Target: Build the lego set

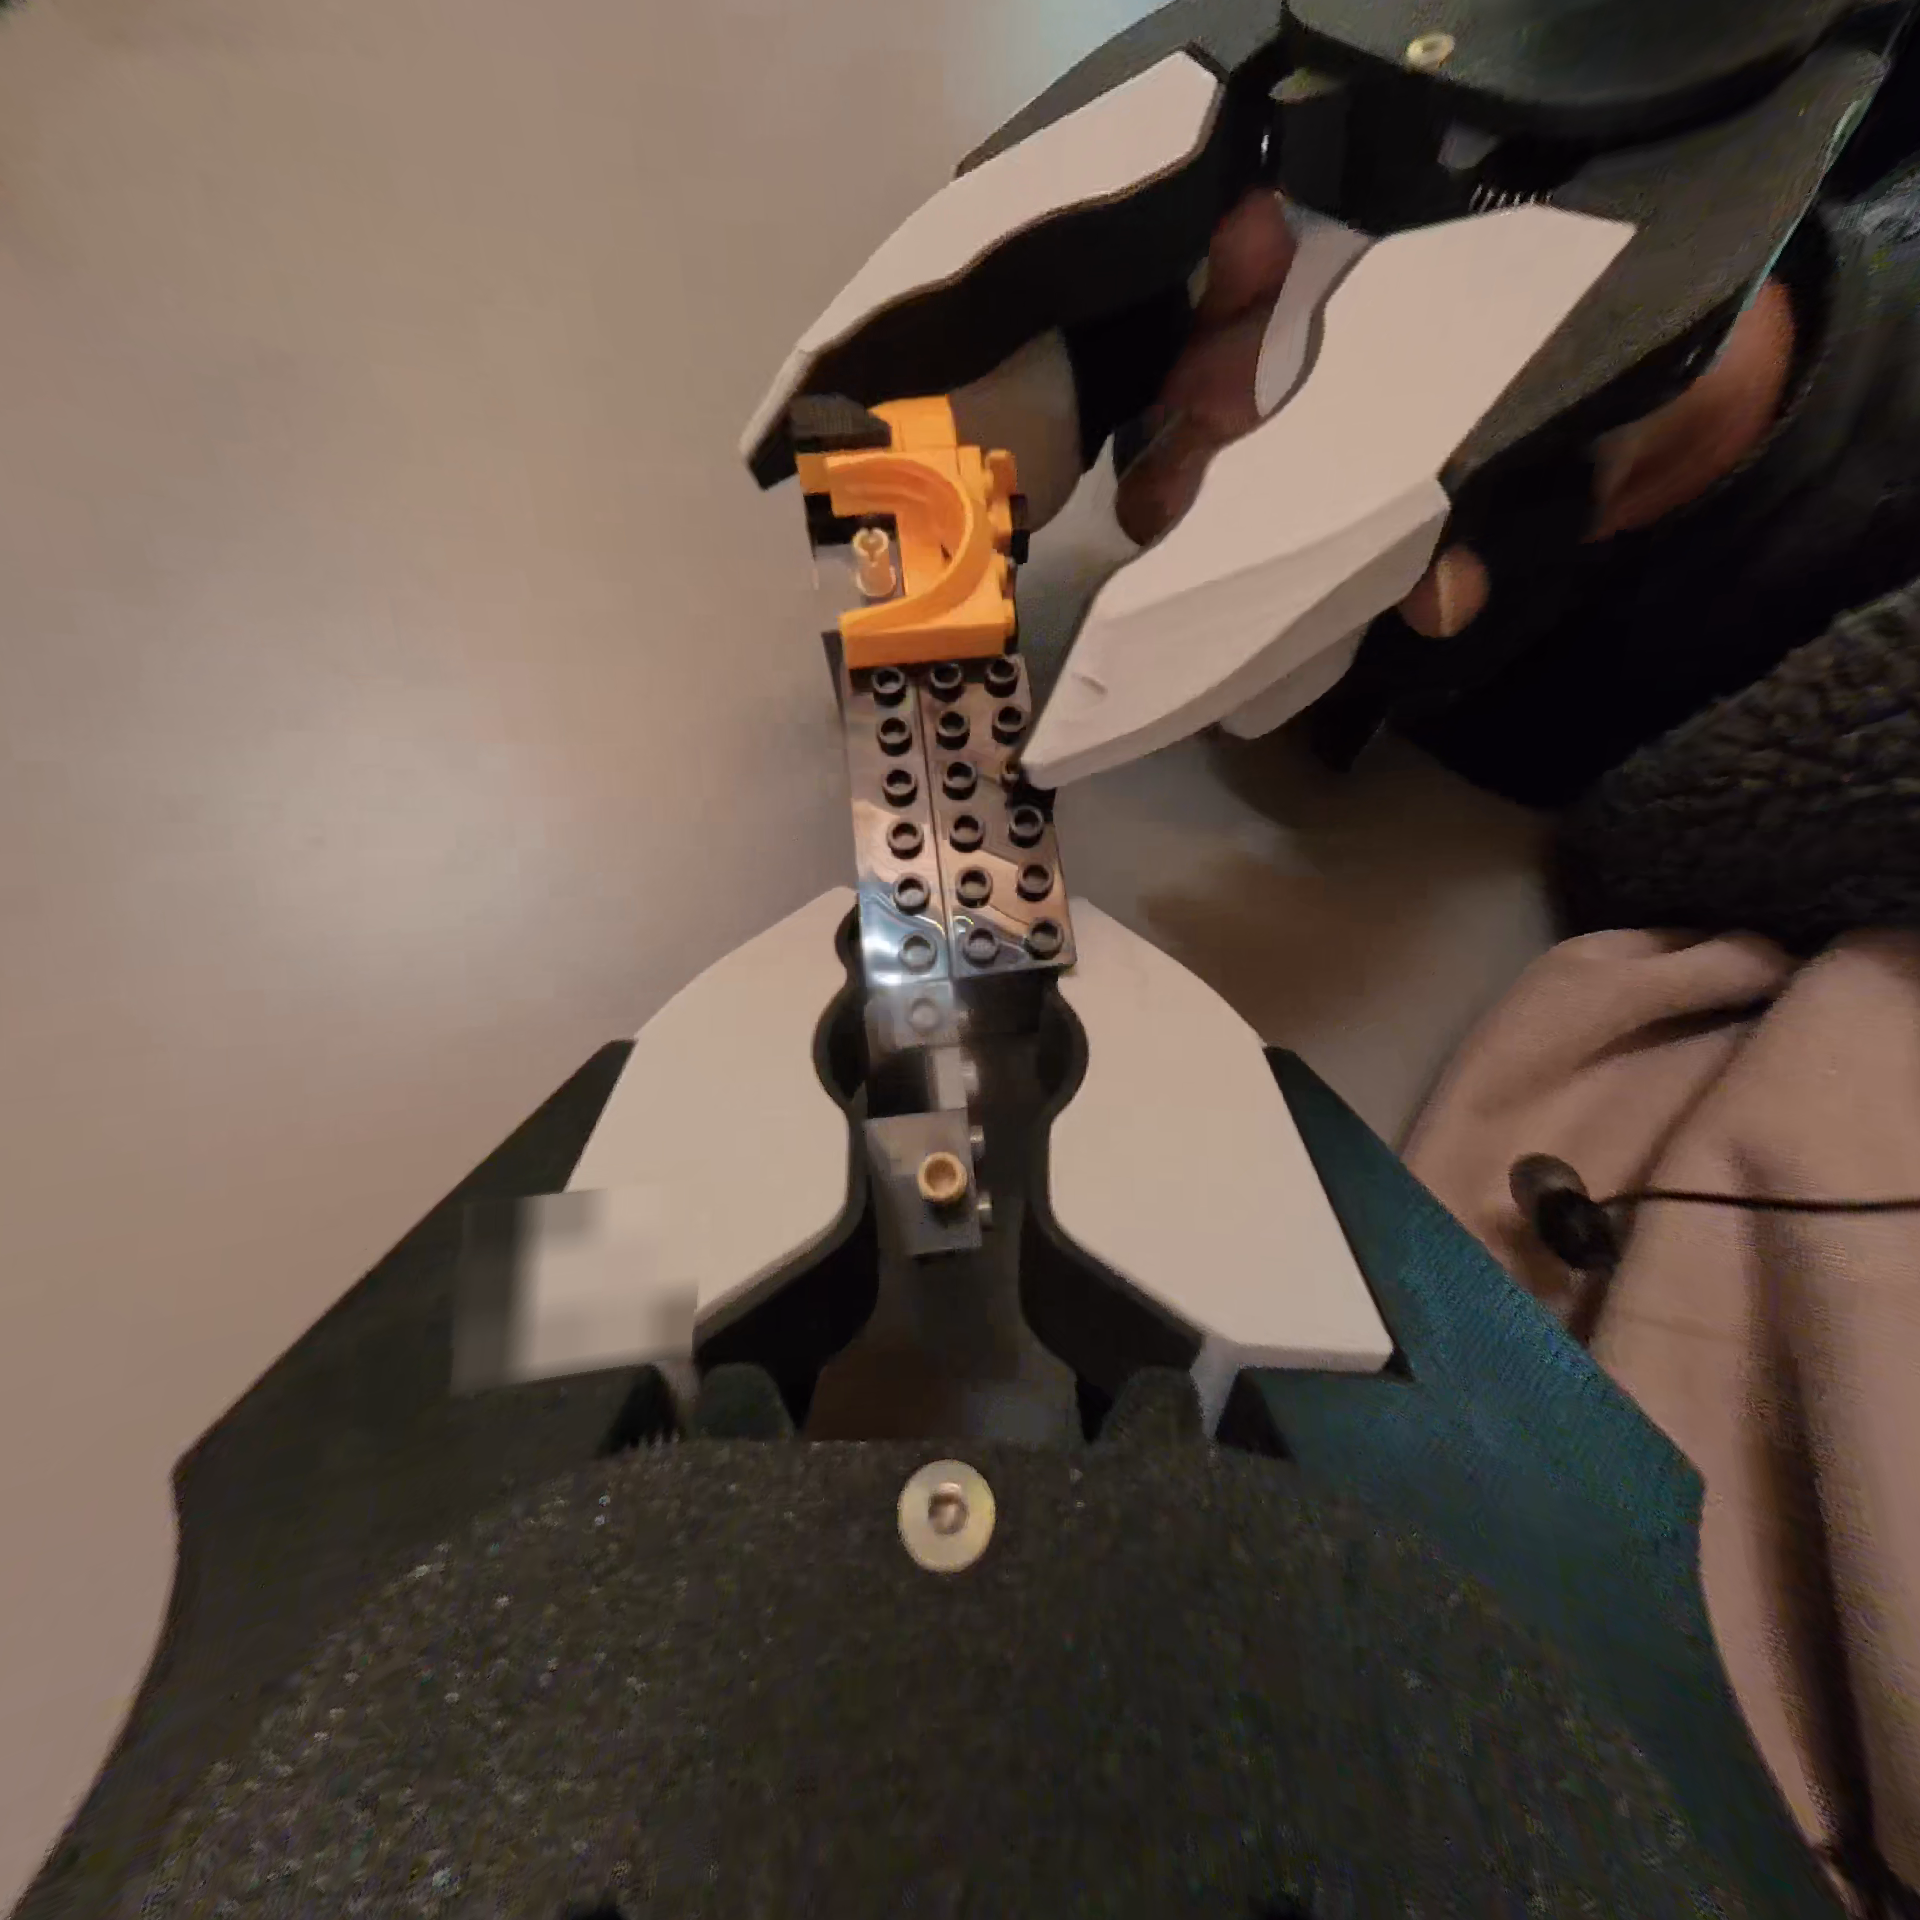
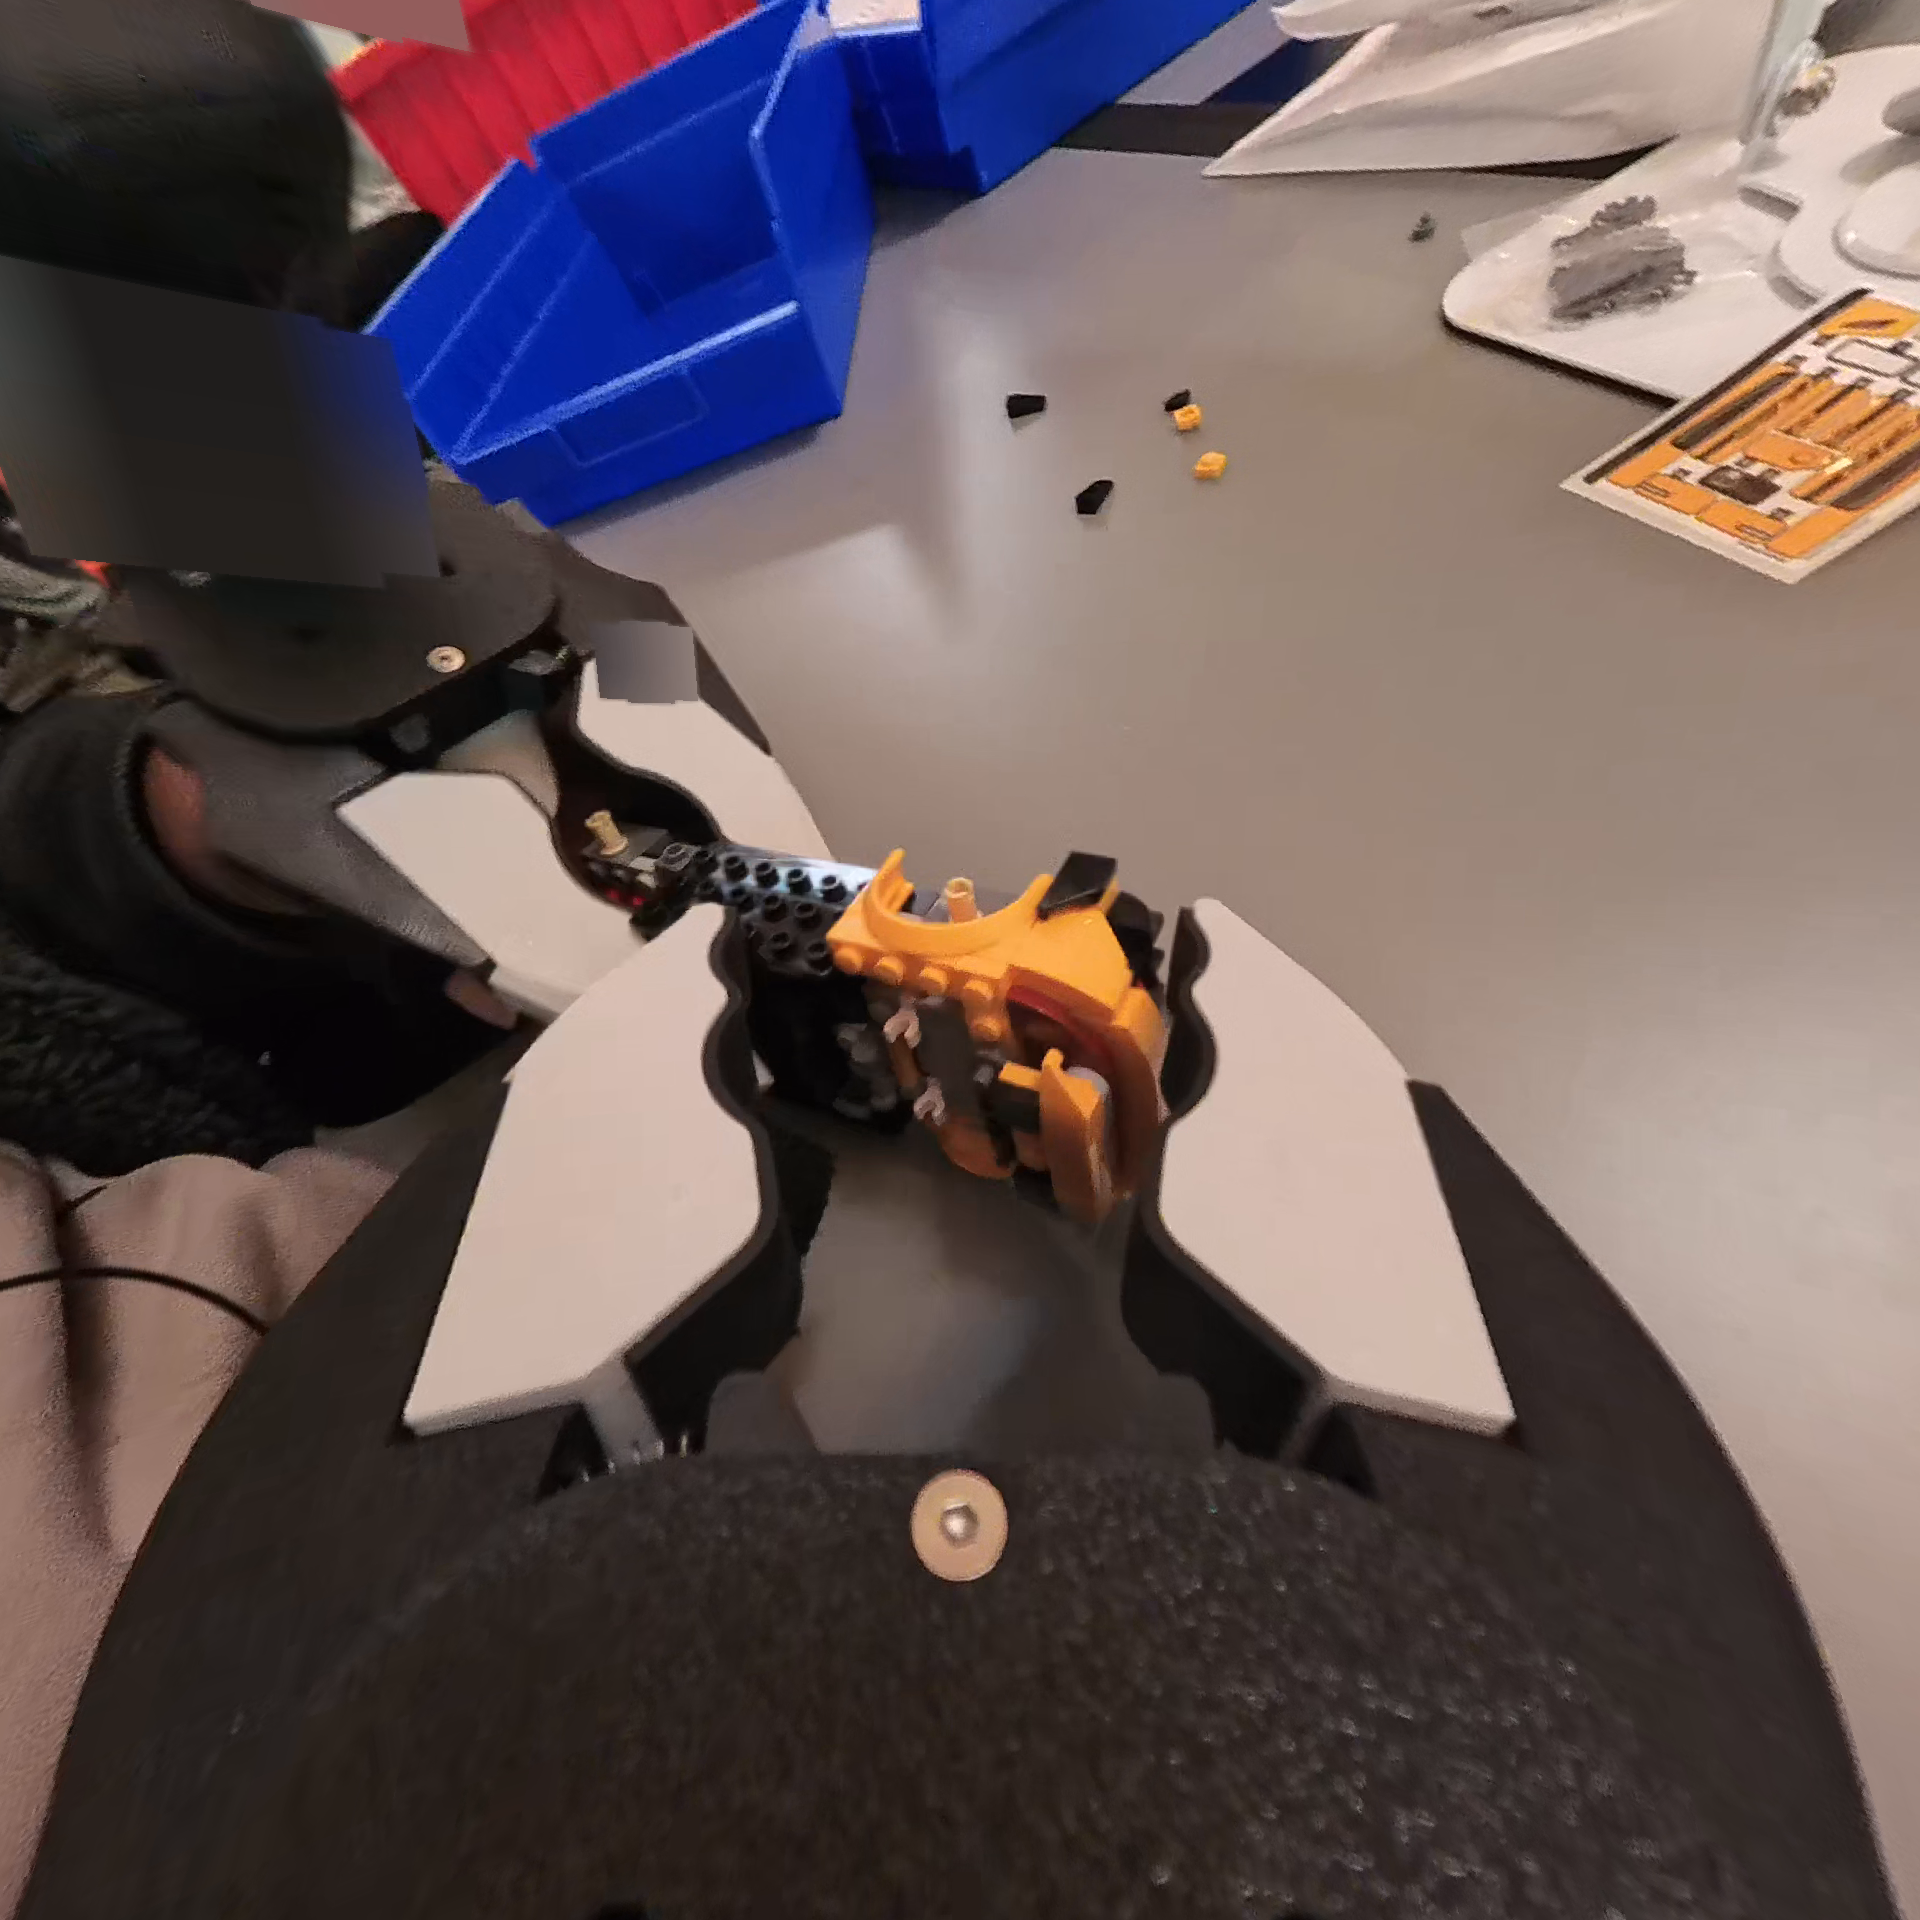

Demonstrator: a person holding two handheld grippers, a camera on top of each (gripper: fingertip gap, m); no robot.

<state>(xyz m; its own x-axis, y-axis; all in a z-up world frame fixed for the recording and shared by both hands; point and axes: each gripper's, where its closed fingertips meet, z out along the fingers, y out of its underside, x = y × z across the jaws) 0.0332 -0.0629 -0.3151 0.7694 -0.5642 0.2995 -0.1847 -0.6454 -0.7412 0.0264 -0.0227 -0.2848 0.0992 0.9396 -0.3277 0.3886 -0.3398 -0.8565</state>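
The lego model (image 1: 961, 821) is a long black studded plate with an orange wheel-arch section (image 1: 920, 561) at its far end. My left gripper (image 1: 961, 920) is shut on the near black end and holds the model off the grey table. My right gripper (image 2: 956, 930) comes in from the upper right of the left wrist view (image 1: 904, 613). Its jaws stand wide apart around the orange section (image 2: 1039, 1018). One fingertip (image 1: 774, 442) rests on a small black slope piece (image 1: 831, 421) at the model's tip. The other fingertip (image 1: 1049, 764) lies over the studded plate. The left gripper (image 2: 665, 904) also shows in the right wrist view.
Blue bins (image 2: 644, 291) and a red bin (image 2: 447, 104) stand at the back left of the table. Loose black slopes (image 2: 1093, 499) and small orange pieces (image 2: 1208, 464) lie mid-table. An orange sticker sheet (image 2: 1766, 436) and a bag of grey parts (image 2: 1610, 260) lie at the right. A person's beige garment (image 1: 1662, 1195) is close by. One gripper's finger ends stand about 5 cm off the other's.
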